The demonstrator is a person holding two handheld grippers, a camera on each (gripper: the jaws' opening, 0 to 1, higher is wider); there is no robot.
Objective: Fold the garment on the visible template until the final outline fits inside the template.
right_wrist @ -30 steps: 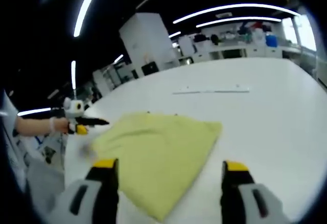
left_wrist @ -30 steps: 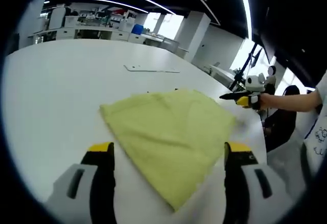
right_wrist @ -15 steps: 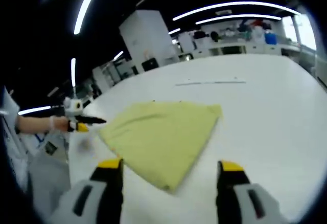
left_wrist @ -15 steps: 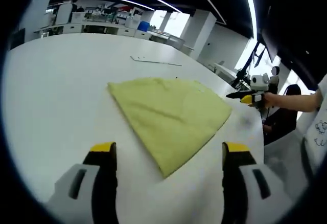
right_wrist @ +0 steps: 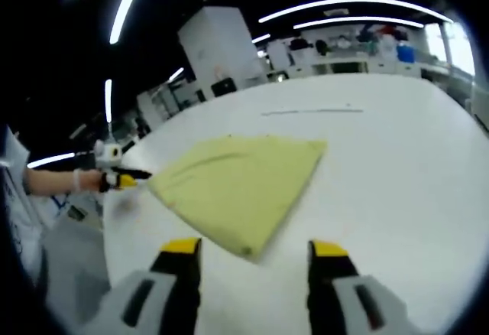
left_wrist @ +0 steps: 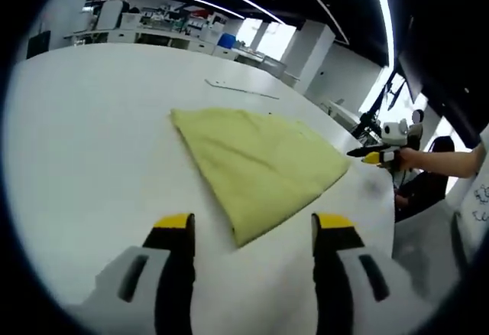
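A yellow garment (left_wrist: 256, 163) lies folded in a flat, roughly triangular shape on the white table (left_wrist: 84, 144). Its near corner points at my left gripper (left_wrist: 252, 228), which stands open and empty just short of it. In the right gripper view the same garment (right_wrist: 241, 178) lies ahead of my right gripper (right_wrist: 256, 249), open too and holding nothing. The right gripper (left_wrist: 378, 154) comes into the left gripper view beside the garment's right corner. The left gripper (right_wrist: 122, 178) comes into the right gripper view at the garment's left corner. Neither touches the cloth.
A thin grey line (left_wrist: 237, 88) is marked on the table beyond the garment, also seen as a line (right_wrist: 306, 110) in the right gripper view. The table's edge (left_wrist: 386, 228) runs close to the garment's right side. Desks (left_wrist: 153, 29) and a white pillar (right_wrist: 221, 52) stand behind.
Both grippers have drawn back from the garment; its near corner, once between the left jaws, now lies ahead of them. Both pairs of jaws stand slightly closer together.
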